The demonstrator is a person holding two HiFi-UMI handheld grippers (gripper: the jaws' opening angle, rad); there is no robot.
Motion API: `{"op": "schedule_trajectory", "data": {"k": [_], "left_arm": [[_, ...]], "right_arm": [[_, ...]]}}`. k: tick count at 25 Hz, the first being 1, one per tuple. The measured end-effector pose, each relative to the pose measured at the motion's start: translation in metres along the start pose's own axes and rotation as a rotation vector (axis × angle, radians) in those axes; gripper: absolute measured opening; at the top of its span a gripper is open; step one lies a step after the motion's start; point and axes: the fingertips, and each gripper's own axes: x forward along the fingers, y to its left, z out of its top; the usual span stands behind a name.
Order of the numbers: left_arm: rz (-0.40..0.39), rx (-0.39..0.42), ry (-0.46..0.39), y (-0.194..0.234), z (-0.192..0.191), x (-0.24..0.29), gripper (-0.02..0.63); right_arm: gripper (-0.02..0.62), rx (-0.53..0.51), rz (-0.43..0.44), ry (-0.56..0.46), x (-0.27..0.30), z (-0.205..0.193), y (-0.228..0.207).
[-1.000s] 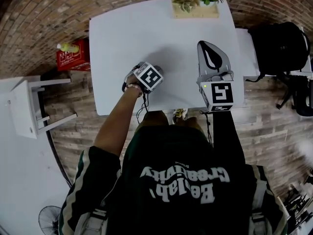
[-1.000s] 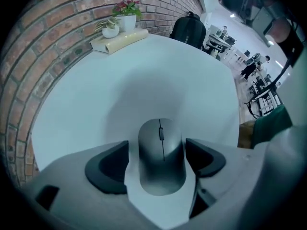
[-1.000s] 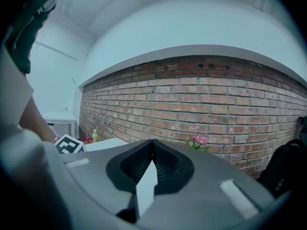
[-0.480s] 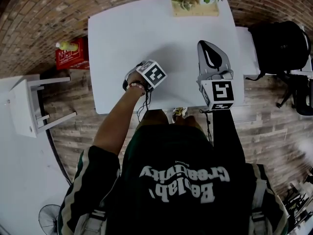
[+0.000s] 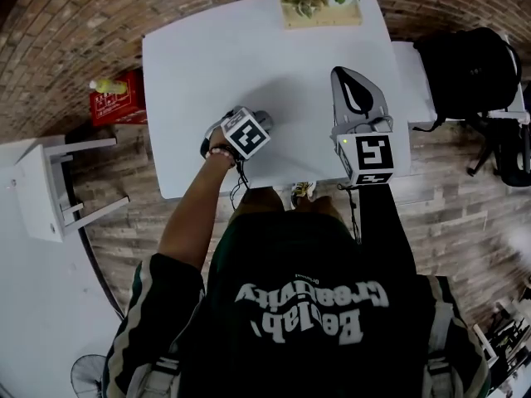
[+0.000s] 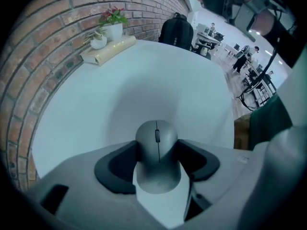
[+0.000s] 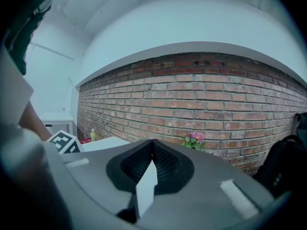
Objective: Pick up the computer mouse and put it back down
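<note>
left tool (image 5: 257, 125) closing, pads touching computer mouse (image 6: 157, 147) sides; mouse on white counter (image 5: 249, 48). right tool (image 7: 152, 150) right of mouse, jaws together, empty.

The right gripper (image 7: 152, 150), a grey moulded body with black ribbed pads, is seen with its jaws brought together and nothing held between them. Behind it, a red brick wall (image 7: 201, 95) is shown. A small plant with pink flowers (image 7: 194, 138) is seen before the wall, just right of the jaws. A black backpack (image 7: 283, 169) is seen at the right edge, and a yellow-green bottle (image 7: 92, 134) at the left beside a white tabletop (image 7: 108, 143).
</note>
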Motion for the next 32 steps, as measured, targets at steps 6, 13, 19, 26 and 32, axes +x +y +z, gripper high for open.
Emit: {"op": "schedule_trajectory", "data": {"k": [6,13,19,26,32], "left_arm": [[0.071,-0.055,-0.182,0.017,0.016,-0.027,0.270],[0.131,-0.092,-0.322,0.028,0.036,-0.078,0.267],[0.202,-0.088,-0.470,0.030,0.063,-0.130,0.267],[0.277,-0.093,-0.643,0.025,0.091,-0.191,0.265],[0.354,-0.092,-0.765,0.015,0.106,-0.239,0.264]], "right_arm": [[0.014,-0.010,0.001,-0.006,-0.004,0.003,0.002],[0.014,-0.037,0.010,-0.015,-0.010,0.010,0.006],[0.014,-0.059,0.014,-0.036,-0.018,0.023,0.009],[0.014,-0.099,0.019,-0.072,-0.031,0.040,0.012],[0.014,-0.125,0.023,-0.105,-0.044,0.053,0.016]]}}
